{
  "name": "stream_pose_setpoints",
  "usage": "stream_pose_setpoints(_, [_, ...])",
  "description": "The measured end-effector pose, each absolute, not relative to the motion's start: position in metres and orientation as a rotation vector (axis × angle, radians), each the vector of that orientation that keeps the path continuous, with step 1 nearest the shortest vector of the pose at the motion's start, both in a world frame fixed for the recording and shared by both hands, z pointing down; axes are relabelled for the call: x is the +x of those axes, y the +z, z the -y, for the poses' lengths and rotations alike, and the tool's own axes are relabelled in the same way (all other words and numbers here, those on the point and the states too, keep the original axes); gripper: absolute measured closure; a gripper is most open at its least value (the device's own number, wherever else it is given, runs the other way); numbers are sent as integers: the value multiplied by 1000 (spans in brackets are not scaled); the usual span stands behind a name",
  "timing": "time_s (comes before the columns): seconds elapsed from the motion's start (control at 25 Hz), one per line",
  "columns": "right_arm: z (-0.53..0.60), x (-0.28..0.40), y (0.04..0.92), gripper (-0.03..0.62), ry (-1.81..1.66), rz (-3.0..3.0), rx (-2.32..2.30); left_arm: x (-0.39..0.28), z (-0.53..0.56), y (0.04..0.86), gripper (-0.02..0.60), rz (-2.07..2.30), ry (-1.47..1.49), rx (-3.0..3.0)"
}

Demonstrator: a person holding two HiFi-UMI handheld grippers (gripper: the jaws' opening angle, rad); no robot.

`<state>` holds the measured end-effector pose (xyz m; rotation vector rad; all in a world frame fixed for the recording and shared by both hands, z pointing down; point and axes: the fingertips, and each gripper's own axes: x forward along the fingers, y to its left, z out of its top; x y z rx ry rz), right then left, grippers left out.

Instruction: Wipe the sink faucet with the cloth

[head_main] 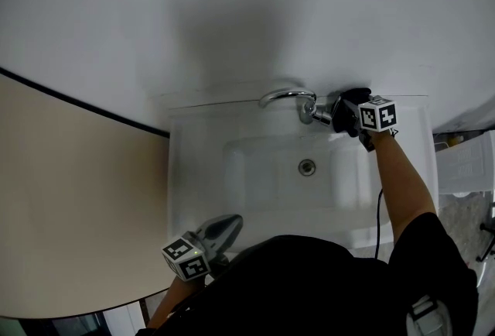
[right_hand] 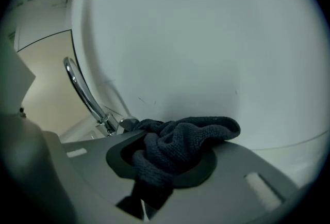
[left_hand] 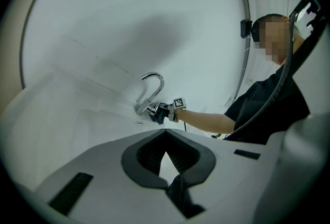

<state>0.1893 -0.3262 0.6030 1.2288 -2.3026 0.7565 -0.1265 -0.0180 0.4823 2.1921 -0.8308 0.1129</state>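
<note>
Dark cloth [right_hand: 180, 148] beside faucet [head_main: 288, 95], wall [head_main: 232, 1] behind

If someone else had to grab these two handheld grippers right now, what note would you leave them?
Left gripper: fingers shut, empty, resting at the near edge of the sink.
Right gripper: fingers shut on the dark cloth, held at the base of the faucet, on its right side.
Done: cloth is in the grip and at the faucet.
To do: wipe the base and the curved spout; how much is already wiped cannot be told.
</note>
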Motion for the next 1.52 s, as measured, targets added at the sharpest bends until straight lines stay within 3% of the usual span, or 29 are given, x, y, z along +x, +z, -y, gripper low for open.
stream_pose_setpoints(0.16, [321,179,628,493,797,2237,1204,-126,18,484,588,831,128,2190])
stream_pose_setpoints(0.44, [328,181,589,497,1094,2689,1290,-133,17,486,589,836,124,2191])
stream_pose_setpoints(0.84, [240,130,560,502,738,2817,721,-122,19,485,589,811,142,2187])
stream_pose_setpoints(1.16, [263,128,565,497,768,2657,842,-114,18,485,589,794,166,2210])
stream_pose_setpoints(1.52, [283,95,593,497,718,2392,615,-118,11,486,589,807,154,2199])
